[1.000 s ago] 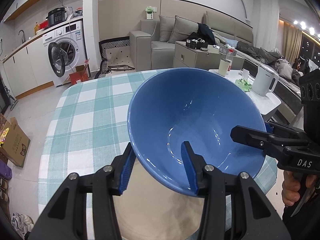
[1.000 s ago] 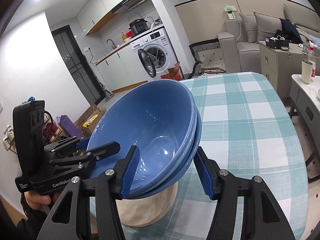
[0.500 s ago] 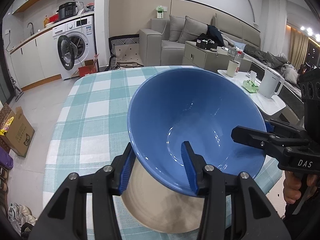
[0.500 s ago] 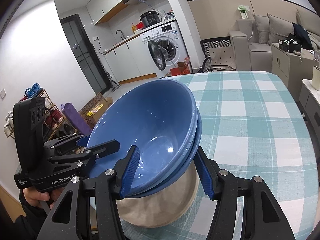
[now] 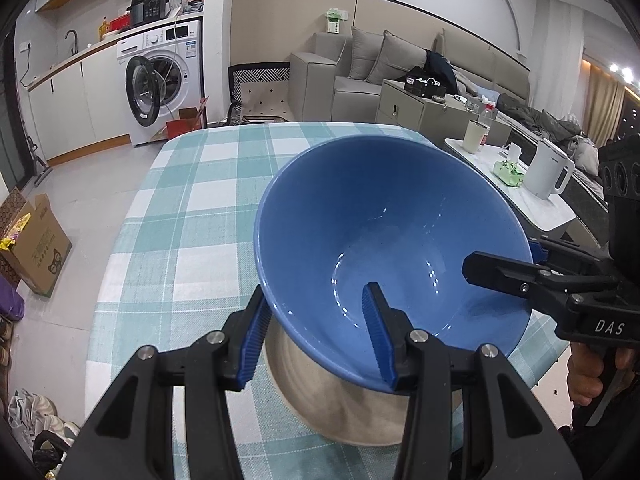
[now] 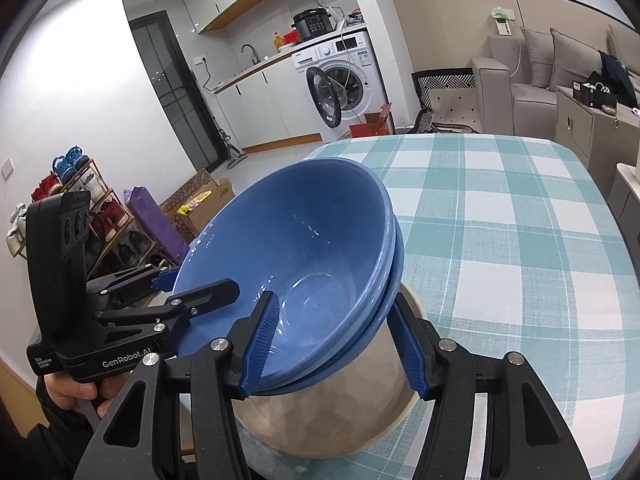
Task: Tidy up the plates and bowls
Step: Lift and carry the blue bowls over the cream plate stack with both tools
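the left gripper (image 5: 316, 336) clamps the near rim of a blue bowl (image 5: 384, 240), one finger inside, one outside. the right gripper (image 5: 500, 260) grips the bowl's right rim, a hand (image 5: 592, 372) on its handle. the bowl tilts above a beige bowl (image 5: 340, 408) that sits near the table's (image 5: 180, 220) near edge on a teal checked cloth. beyond the table's far edge stand a washing machine (image 5: 164, 80) and a sofa (image 5: 360, 76).
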`<state>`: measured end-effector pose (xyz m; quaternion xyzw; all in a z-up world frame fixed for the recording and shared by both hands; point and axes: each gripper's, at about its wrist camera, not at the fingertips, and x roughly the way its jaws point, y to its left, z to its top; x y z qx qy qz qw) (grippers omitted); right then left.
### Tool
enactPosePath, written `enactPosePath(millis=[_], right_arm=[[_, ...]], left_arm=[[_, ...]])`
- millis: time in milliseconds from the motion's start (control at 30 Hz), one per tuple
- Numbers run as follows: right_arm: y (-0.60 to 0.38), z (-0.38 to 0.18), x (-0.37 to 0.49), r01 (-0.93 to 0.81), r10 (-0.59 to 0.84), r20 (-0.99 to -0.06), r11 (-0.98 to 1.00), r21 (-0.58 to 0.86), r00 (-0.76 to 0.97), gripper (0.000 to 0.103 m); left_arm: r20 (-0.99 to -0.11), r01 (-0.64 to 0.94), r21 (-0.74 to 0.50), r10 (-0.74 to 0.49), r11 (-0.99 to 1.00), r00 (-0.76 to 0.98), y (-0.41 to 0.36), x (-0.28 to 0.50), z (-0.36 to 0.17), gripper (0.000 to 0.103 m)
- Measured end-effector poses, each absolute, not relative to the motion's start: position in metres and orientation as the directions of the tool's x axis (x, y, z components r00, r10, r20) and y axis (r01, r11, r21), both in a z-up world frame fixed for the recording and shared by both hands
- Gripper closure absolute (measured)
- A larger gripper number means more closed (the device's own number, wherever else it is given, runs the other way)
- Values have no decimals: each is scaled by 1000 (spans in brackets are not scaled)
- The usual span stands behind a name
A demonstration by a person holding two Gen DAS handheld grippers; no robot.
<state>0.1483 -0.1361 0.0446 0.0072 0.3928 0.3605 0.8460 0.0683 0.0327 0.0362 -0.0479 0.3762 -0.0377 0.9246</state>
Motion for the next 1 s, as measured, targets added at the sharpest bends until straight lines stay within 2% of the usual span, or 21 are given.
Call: enactPosePath(millis=[1000], right_arm=[[-128,31,148,-591,585,-693,756,280,421,45]], left_arm=[[-698,27,-138,-117,990,707,37,70,20,57]])
